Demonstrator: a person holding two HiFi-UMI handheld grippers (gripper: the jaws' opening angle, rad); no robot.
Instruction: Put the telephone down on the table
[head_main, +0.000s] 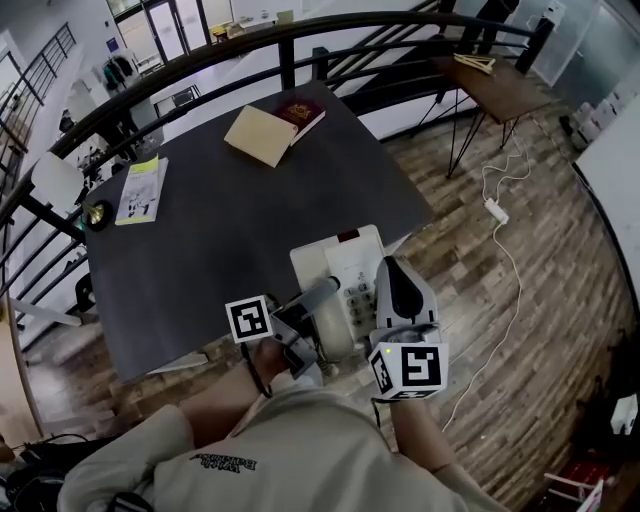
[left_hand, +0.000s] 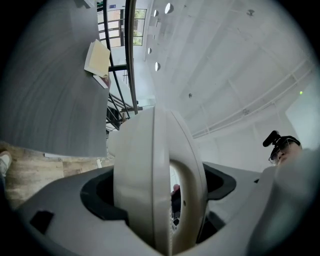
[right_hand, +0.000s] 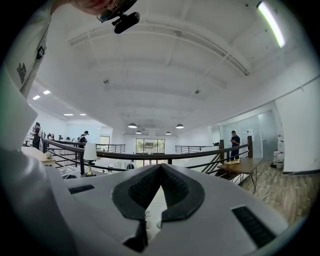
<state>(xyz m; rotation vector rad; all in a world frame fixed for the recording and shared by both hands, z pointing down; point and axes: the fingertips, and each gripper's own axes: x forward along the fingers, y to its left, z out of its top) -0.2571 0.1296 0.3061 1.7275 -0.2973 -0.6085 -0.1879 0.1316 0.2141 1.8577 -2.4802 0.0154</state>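
Observation:
A white desk telephone (head_main: 345, 262) hangs over the near right edge of the dark table (head_main: 200, 240), held between my two grippers. My left gripper (head_main: 318, 298) comes in from the left and is shut on its rounded white handset side (left_hand: 150, 175), which fills the gap between the jaws of the left gripper (left_hand: 161, 172). On the telephone's right side is my right gripper (head_main: 388, 272). In its own view the right gripper (right_hand: 160, 170) has its pads meeting at the tips, with the keypad face (right_hand: 154, 209) showing between them.
On the table's far side lie a tan book (head_main: 260, 135) and a red book (head_main: 301, 112); a booklet (head_main: 141, 189) and a lamp (head_main: 57, 180) sit at the left. A dark railing (head_main: 290, 40) curves behind. A side table (head_main: 495, 85) and a floor cable (head_main: 500, 215) are at right.

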